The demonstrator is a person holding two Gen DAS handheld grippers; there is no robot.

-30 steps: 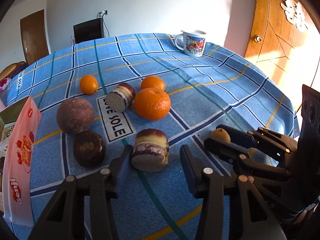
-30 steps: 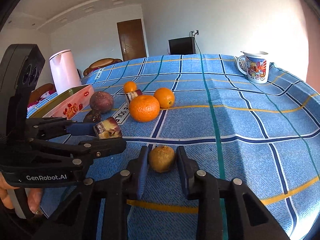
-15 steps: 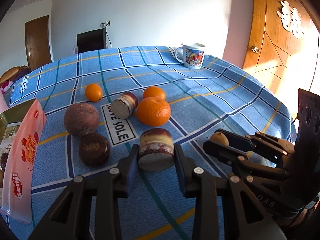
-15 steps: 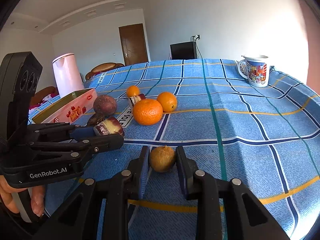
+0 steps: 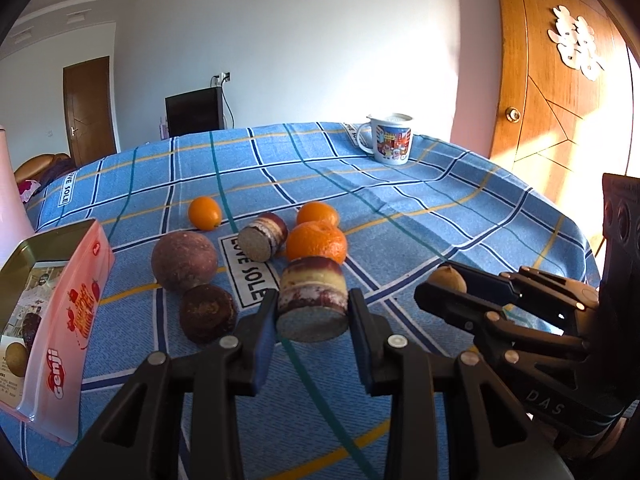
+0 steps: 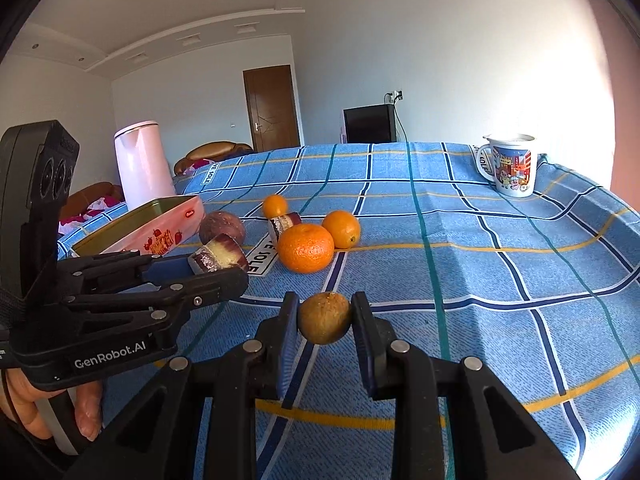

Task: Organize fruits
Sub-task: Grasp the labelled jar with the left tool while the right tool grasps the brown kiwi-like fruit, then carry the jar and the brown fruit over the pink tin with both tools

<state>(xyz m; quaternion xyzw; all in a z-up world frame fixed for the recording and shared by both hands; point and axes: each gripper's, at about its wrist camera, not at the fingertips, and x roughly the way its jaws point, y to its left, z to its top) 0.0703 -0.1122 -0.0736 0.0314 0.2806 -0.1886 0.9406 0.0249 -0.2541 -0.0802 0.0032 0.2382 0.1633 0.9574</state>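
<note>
left tool (image 5: 312, 316) is clamped on a cut sugarcane piece (image 5: 313, 299), purple skin, pale flat end facing the camera, both pads pressed on its sides. in the right wrist view the same piece (image 6: 218, 257) sits in that tool (image 6: 224, 270), a hand (image 6: 60, 412) wrapped round the handle below it.

right tool (image 6: 325, 320) is closed on a small brownish-green round fruit (image 6: 325, 318), pinched at both sides; from the left wrist view that fruit (image 5: 447, 279) peeks out at the tip of the right tool (image 5: 444, 288), just to the right of the left one.

ahead of the left tool, right behind the held piece, a big orange (image 5: 317, 242), a smaller orange (image 5: 318, 214) behind it, and touching or nearly touching its left side a second cane piece (image 5: 262, 236) lying on its side. farther ahead-left, a little orange (image 5: 205, 213) on its own.

left of the left tool, close by, a dark brown fruit (image 5: 208, 313), and just beyond it a larger purplish round fruit (image 5: 185, 261), the two touching or nearly so. far left, an open pink tin (image 5: 60, 320) with a couple of items inside.

all on the blue checked cloth over the surface (image 5: 440, 208). a printed mug (image 5: 390, 138) stands well ahead to the right. a pink kettle (image 6: 140, 164) stands beyond the tin in the right wrist view.
</note>
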